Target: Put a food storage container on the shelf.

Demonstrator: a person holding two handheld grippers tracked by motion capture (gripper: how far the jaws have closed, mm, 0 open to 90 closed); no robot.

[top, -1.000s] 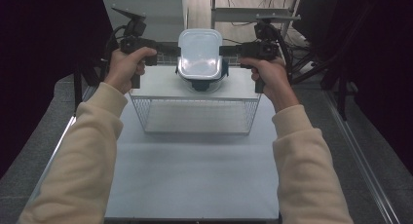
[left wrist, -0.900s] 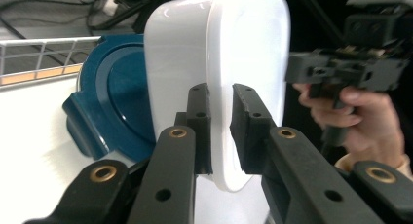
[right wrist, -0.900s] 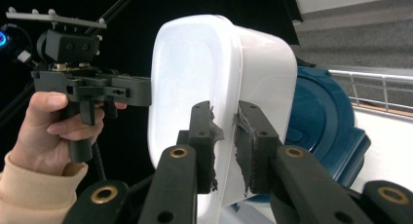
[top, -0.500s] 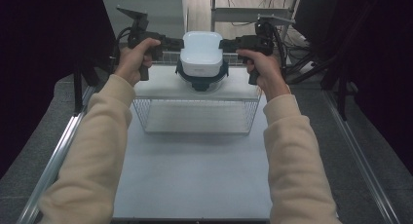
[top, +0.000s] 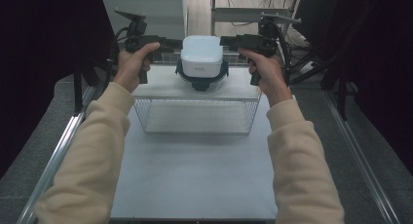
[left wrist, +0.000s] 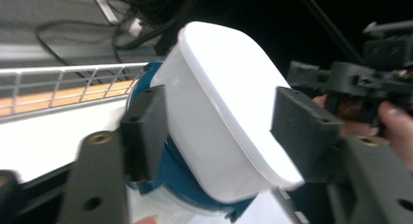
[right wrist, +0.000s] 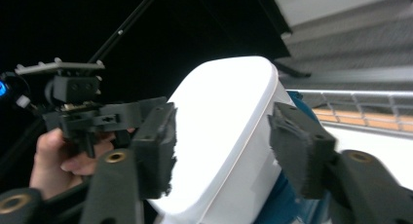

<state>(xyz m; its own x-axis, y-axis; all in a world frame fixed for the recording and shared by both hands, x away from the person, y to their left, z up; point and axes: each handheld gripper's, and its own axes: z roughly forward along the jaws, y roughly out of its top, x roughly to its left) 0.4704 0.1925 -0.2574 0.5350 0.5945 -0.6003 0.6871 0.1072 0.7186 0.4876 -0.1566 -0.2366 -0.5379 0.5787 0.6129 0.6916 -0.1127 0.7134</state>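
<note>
Flanking the white box, both grippers' jaws just opened.

Wire basket overturned on white tabletop | grey floor either side | cables beyond far edge (dark surroundings)

Lab recording booth: black curtains around white table, metal frame rails, cables on floor behind.
</note>
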